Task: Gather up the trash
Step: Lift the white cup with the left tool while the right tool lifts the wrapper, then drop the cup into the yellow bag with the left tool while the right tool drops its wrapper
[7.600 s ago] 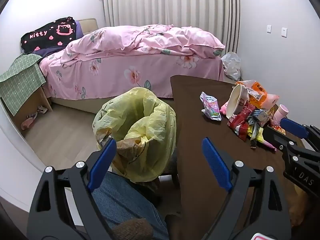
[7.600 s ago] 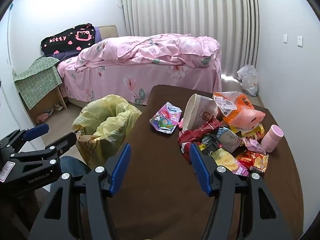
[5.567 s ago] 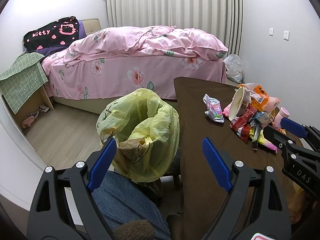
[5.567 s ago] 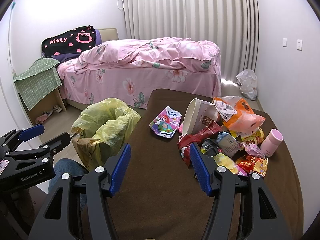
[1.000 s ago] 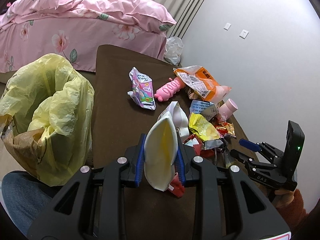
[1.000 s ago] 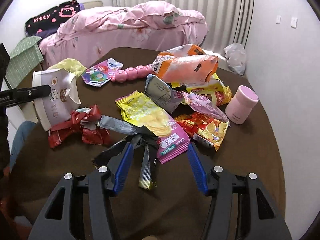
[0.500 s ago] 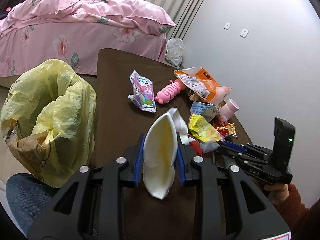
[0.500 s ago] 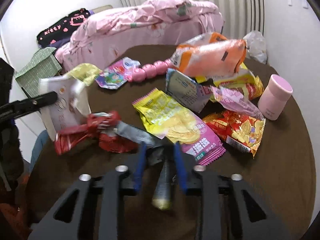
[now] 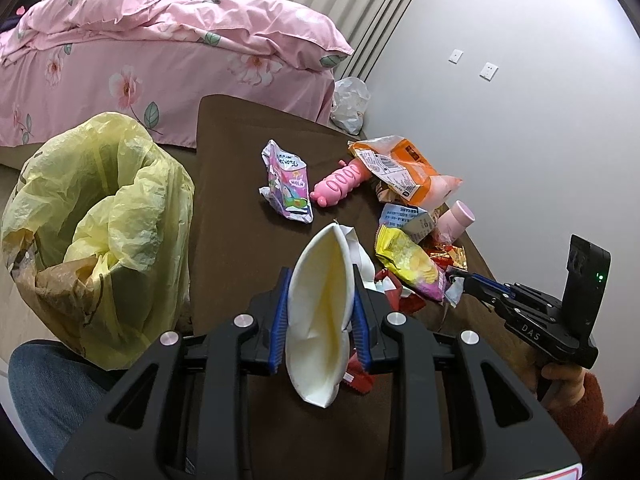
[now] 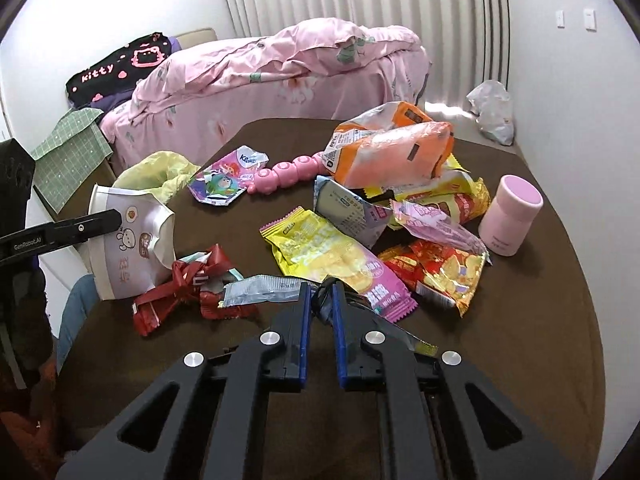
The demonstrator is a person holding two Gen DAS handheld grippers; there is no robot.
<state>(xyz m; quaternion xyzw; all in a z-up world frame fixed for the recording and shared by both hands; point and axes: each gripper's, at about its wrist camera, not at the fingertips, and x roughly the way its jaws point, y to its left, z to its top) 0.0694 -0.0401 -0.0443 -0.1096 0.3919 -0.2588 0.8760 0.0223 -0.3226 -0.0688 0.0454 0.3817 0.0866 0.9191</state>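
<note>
My left gripper [image 9: 320, 280] is shut on a squashed white paper cup [image 9: 320, 320], held upright over the brown table [image 9: 240, 152]. From the right wrist view the same cup [image 10: 128, 248] shows its cartoon print, with a left finger [image 10: 80, 226] across it. My right gripper [image 10: 320, 296] is shut on a dark and silver wrapper [image 10: 260, 294] at the near edge of the litter pile. In the left wrist view the right gripper [image 9: 466, 278] reaches into the pile from the right. A bin lined with a yellow bag [image 9: 100, 220] stands left of the table.
Loose litter covers the table: a yellow snack packet [image 10: 320, 256], a red crumpled wrapper [image 10: 180, 284], an orange bag [image 10: 388, 152], a purple wrapper [image 10: 224, 180] and a red-gold packet [image 10: 444, 272]. A pink toy [image 10: 288, 172] and a pink cup [image 10: 510, 216] sit among them. A pink bed [image 9: 160, 60] lies beyond.
My right gripper went from wide open around the dark and silver wrapper to shut on it. The left gripper kept still with the paper cup in it.
</note>
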